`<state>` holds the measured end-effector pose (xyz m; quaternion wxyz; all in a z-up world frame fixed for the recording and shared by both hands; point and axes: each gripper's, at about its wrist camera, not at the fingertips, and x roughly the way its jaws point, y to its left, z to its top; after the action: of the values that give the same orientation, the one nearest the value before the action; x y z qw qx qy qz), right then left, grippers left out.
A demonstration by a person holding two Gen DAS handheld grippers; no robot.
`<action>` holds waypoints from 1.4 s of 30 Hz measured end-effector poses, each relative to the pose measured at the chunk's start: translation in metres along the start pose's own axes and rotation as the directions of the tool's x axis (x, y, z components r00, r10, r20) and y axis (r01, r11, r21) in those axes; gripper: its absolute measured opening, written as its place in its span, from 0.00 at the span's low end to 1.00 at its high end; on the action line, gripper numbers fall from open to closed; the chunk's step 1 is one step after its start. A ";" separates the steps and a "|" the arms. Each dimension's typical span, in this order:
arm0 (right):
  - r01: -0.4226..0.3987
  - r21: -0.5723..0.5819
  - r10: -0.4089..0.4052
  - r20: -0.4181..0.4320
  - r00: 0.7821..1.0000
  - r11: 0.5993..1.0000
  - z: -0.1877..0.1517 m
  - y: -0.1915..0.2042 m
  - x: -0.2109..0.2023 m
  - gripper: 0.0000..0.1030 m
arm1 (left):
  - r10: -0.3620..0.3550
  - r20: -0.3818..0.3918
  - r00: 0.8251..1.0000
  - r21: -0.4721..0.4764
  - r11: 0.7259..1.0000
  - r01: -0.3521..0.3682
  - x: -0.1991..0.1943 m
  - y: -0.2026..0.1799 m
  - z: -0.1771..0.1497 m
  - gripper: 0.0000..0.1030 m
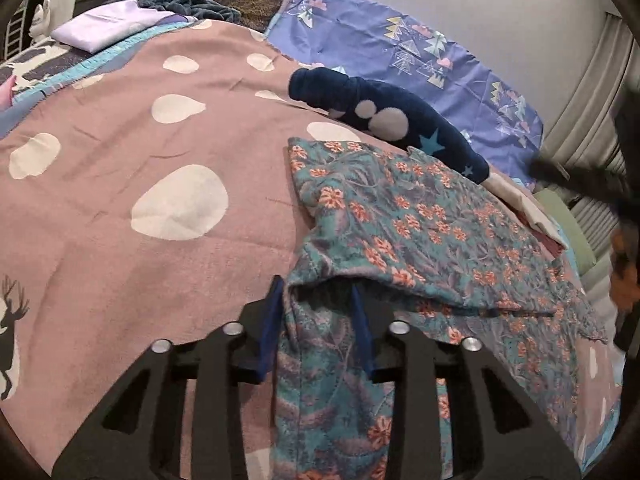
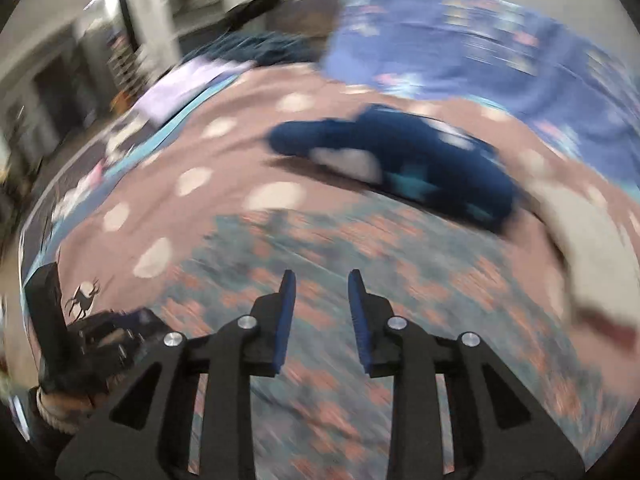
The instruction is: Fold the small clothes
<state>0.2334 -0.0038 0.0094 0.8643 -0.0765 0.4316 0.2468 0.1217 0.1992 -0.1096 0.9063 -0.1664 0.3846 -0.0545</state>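
1. Teal cotton printed with orange flowers: the floral garment (image 1: 420, 232), seen from my left wrist, lies spread on the pink blanket (image 1: 120, 200) with white spots, right of centre, its near edge folded up into my tool.
2. My left gripper (image 1: 318, 292): blue pads either side of a bunched fold of that garment and pressing on it, so it grips the cloth. The fabric hangs down between the fingers toward the near edge of the view.
3. Navy fleece garment (image 1: 384, 116) with white circles and pale blue stars: lies just beyond the floral one, touching its far edge.
4. Purple patterned sheet (image 1: 400, 40): far right, beyond the blanket.
5. Folded lilac cloth (image 1: 108, 26): far left, well apart from the rest.
6. Cream cloth (image 1: 528, 208): at the right, partly under the floral garment.
7. From my right wrist, heavily blurred: my right gripper (image 2: 322, 284) hangs above the floral garment (image 2: 320, 240), blue pads apart with nothing between them.
8. Same view: navy fleece garment (image 2: 400, 156) beyond, on the pink blanket (image 2: 180, 152); cream cloth (image 2: 592, 248) at right; purple patterned sheet (image 2: 460, 48) far.
9. Same view, near left: my left gripper's black body (image 2: 80, 332), its pads not visible from here.
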 end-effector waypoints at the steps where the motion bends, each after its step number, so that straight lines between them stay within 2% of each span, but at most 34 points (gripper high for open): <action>1: -0.018 -0.014 0.018 -0.019 1.000 1.000 0.009 0.012 0.012 0.27 | 0.012 0.003 1.000 0.007 1.000 -0.012 -0.001 -0.002 -0.001 0.29; 4: -0.081 -0.061 0.075 -0.102 0.992 0.995 0.041 0.059 0.066 0.27 | 0.038 0.015 0.999 0.031 0.999 -0.038 -0.003 -0.005 -0.001 0.29; 6: -0.082 -0.103 0.068 -0.136 0.988 0.991 0.052 0.081 0.089 0.29 | 0.043 0.020 0.999 0.039 0.998 -0.044 -0.004 -0.006 -0.001 0.29; 8: -0.068 -0.132 0.043 -0.180 0.983 0.989 0.059 0.099 0.117 0.32 | 0.036 0.016 0.999 0.031 0.999 -0.036 -0.003 -0.003 0.000 0.29; 12: -0.075 -0.118 0.043 -0.258 0.965 0.990 0.060 0.109 0.154 0.39 | 0.004 0.004 1.000 -0.016 1.000 -0.004 -0.002 0.006 0.001 0.29; 13: -0.068 -0.117 0.034 -0.275 0.961 0.991 0.059 0.111 0.164 0.36 | -0.004 0.005 1.000 -0.025 1.000 0.004 -0.002 0.008 0.001 0.29; 14: -0.055 -0.121 0.018 -0.292 0.956 0.991 0.058 0.114 0.174 0.24 | -0.006 0.007 1.000 -0.027 1.000 0.006 -0.002 0.008 0.001 0.29; 15: -0.019 -0.135 -0.021 -0.293 0.956 0.991 0.057 0.115 0.182 0.03 | -0.007 0.012 1.000 -0.027 1.000 0.007 -0.003 0.008 0.001 0.27; 16: 0.000 -0.140 -0.038 -0.268 0.963 0.990 0.059 0.115 0.183 0.02 | -0.006 0.020 1.000 -0.023 1.000 0.006 -0.004 0.007 0.001 0.17; 18: -0.036 -0.080 0.018 -0.220 0.975 0.996 0.068 0.111 0.177 0.02 | 0.001 0.041 0.999 -0.013 1.000 -0.001 -0.008 0.004 0.000 0.06; 22: -0.082 -0.019 0.077 -0.191 0.978 0.996 0.075 0.103 0.180 0.02 | 0.060 0.096 0.994 0.019 0.998 -0.063 -0.020 -0.004 -0.002 0.03; 24: -0.117 -0.035 0.107 -0.210 0.972 0.992 0.070 0.101 0.186 0.06 | 0.072 0.080 0.994 0.022 0.997 -0.074 -0.017 -0.004 -0.002 0.03; 26: -0.129 -0.015 0.124 -0.197 0.972 0.991 0.067 0.095 0.180 0.21 | 0.077 0.053 0.996 0.000 0.997 -0.077 -0.013 0.002 -0.002 0.03; 27: -0.130 0.012 0.131 -0.171 0.977 0.991 0.065 0.089 0.168 0.33 | 0.076 0.041 0.996 -0.014 0.997 -0.076 -0.012 0.005 -0.002 0.03; 29: -0.145 0.044 0.148 -0.095 0.984 0.989 0.061 0.077 0.138 0.33 | 0.069 0.025 0.997 -0.036 0.997 -0.068 -0.010 0.011 -0.002 0.03; 31: -0.173 0.058 0.175 -0.037 0.984 0.983 0.049 0.063 0.103 0.23 | 0.066 0.018 0.998 -0.039 0.997 -0.066 -0.009 0.013 -0.002 0.03; 33: -0.204 0.074 0.205 -0.005 0.979 0.976 0.023 0.047 0.067 0.20 | 0.069 0.015 0.998 -0.035 0.997 -0.068 -0.009 0.012 -0.003 0.03; 35: -0.190 0.098 0.189 0.025 0.982 0.977 -0.010 0.031 0.039 0.20 | 0.072 0.009 0.997 -0.036 0.997 -0.072 -0.008 0.012 -0.003 0.05; 36: -0.160 0.120 0.156 0.044 0.987 0.980 -0.039 0.017 0.022 0.20 | 0.074 0.005 0.997 -0.039 0.996 -0.074 -0.008 0.013 -0.004 0.06; 37: -0.130 0.134 0.125 0.047 0.991 0.982 -0.053 0.010 0.016 0.20 | 0.075 0.001 0.997 -0.041 0.996 -0.075 -0.007 0.013 -0.004 0.07; 38: -0.070 0.158 0.065 0.039 0.997 0.985 -0.072 -0.001 0.012 0.20 | 0.078 -0.002 0.997 -0.041 0.996 -0.078 -0.007 0.013 -0.004 0.07; 39: 0.042 0.199 -0.040 -0.011 0.999 0.979 -0.094 -0.017 0.017 0.27 | 0.081 -0.005 0.997 -0.039 0.996 -0.081 -0.006 0.013 -0.004 0.08; 40: 0.132 0.223 -0.118 -0.077 0.990 0.966 -0.111 -0.030 0.028 0.28 | 0.083 -0.007 0.997 -0.036 0.996 -0.083 -0.005 0.013 -0.003 0.11; 41: 0.087 0.246 -0.090 0.000 0.996 0.965 -0.129 -0.043 0.029 0.28 | 0.085 -0.010 0.996 -0.033 0.996 -0.085 -0.004 0.012 -0.003 0.11; 42: 0.054 0.251 -0.060 0.018 0.998 0.967 -0.134 -0.047 0.029 0.28 | 0.093 -0.013 0.996 -0.027 0.995 -0.094 -0.003 0.012 -0.003 0.11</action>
<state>0.1766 -0.0806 -0.0993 0.8791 0.0239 0.4460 0.1665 0.1174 0.2101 -0.1133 0.9033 -0.1605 0.3978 -0.0075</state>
